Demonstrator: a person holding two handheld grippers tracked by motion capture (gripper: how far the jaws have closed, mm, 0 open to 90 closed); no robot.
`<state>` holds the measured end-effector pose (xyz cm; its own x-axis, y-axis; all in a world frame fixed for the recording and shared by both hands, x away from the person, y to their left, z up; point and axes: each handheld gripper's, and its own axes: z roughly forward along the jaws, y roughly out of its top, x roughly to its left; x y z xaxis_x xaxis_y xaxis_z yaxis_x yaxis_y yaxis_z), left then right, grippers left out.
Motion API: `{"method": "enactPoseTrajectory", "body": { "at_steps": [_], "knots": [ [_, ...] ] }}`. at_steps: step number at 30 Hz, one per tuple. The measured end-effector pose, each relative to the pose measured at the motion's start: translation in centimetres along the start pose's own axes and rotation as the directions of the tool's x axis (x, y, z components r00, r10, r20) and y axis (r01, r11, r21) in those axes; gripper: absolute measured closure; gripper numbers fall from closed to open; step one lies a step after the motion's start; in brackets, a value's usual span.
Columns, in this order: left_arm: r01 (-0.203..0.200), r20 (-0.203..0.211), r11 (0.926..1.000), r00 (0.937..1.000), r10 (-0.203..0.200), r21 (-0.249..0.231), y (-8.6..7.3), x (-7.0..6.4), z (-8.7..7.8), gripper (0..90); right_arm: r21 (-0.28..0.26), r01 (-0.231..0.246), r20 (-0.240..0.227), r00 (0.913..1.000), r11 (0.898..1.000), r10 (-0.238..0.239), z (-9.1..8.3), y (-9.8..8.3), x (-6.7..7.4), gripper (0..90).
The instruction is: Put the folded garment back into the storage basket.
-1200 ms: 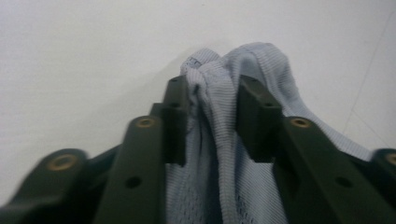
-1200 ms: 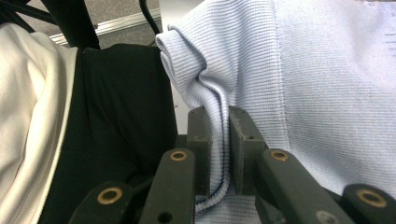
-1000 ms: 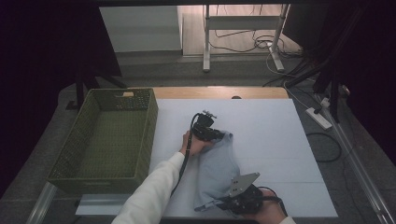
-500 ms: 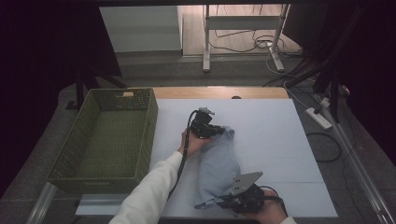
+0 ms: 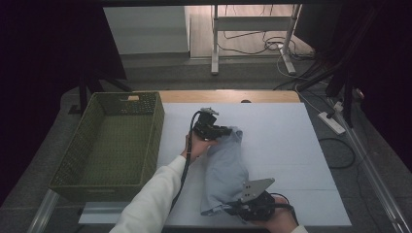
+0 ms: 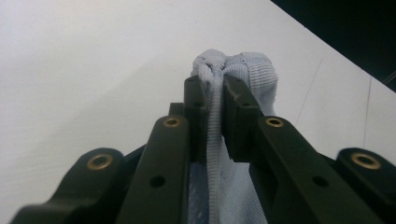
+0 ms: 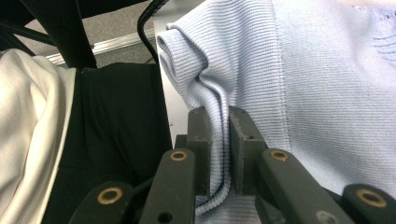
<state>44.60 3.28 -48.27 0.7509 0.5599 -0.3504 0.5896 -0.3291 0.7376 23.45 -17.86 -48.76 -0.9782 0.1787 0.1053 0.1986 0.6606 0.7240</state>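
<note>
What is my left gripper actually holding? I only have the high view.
Observer: The left gripper is shut on a bunched ribbed edge of the blue garment.
Operator: And the right one?
Observer: The right gripper pinches a folded hem of the same garment between its pads.
Operator: Anything close behind that right grip?
Observer: A white sleeve and dark fabric lie beside the table edge there.
</note>
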Motion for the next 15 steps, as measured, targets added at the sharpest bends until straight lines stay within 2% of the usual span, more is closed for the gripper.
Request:
{"method": "enactPoseTrajectory", "body": {
  "at_steps": [15],
  "knots": [
    [0.042, 0.048, 0.9987, 0.9980, -0.041, -0.028, 0.3, 0.2, -1.4, 80.9, -0.004, 0.000, 0.008, 1.0000, 1.000, 0.000, 0.2, 0.0, -0.1, 80.1]
  ]
}}
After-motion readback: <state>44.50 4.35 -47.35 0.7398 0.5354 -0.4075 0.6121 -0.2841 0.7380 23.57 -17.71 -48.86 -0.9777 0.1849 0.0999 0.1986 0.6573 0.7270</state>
